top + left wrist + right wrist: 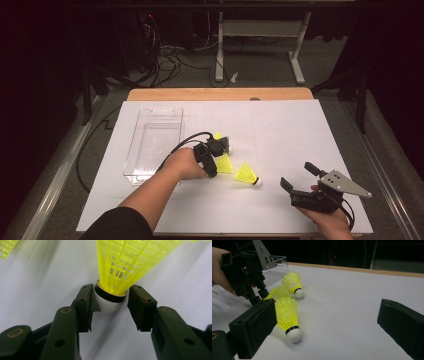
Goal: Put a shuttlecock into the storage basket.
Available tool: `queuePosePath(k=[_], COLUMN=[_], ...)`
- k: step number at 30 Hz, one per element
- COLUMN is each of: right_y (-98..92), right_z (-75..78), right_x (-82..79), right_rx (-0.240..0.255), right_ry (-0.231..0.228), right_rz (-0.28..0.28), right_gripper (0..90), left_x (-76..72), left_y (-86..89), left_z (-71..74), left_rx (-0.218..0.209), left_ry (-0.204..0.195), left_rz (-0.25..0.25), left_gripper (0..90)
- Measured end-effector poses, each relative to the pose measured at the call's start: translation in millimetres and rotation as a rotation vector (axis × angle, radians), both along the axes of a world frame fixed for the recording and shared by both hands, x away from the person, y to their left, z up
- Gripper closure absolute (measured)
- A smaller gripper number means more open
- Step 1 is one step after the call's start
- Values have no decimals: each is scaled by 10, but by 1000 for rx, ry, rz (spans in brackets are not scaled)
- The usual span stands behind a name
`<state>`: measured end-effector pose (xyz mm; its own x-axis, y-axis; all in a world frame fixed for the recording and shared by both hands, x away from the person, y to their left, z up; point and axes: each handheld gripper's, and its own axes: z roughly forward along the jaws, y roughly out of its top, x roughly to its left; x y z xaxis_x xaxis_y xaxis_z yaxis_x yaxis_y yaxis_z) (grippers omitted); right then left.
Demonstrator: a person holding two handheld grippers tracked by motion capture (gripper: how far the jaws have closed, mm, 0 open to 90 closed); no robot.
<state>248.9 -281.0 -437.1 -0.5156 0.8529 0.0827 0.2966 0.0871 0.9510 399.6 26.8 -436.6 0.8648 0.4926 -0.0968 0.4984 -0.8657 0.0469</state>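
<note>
At nine o'clock on the table (280,130), a clear plastic bin (152,145), nothing inside. Just right of it, left gripper (111,303) lowered over a yellow shuttlecock (125,262), jaws half shut around the white cork (108,305), one pad touching, the other barely apart. Grasp step, by the look of it. Next: closing fully, lifting, carrying toward the bin. Near six o'clock, a second shuttlecock (247,175) lying loose. At four o'clock, right gripper (297,175) wide open, holding nothing.

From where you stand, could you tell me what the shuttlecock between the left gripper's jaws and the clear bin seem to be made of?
Shuttlecock: yellow moulded plastic mesh skirt, judging by its grid of holes; matte white rounded head, perhaps foam or cork. Clear bin: glossy transparent plastic, since the table shows through it.
</note>
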Motion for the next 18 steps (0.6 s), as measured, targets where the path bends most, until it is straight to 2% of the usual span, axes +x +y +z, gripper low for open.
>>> queuePosePath(k=[5, 12, 18], right_y=[-2, -7, 2], right_z=[1, 0, -3], right_x=[-2, 1, 1], right_rx=[0, 2, 2], right_ry=[-1, 0, -2], right_rz=[0, -3, 0], right_gripper=[31, 31, 31], left_x=[-23, -29, -49], left_y=[-13, 33, 66], left_z=[1, 71, 124], left_rx=[6, -36, -46], left_ry=[-19, -25, -33], left_rz=[-26, -33, -36], left_gripper=[627, 636, 638])
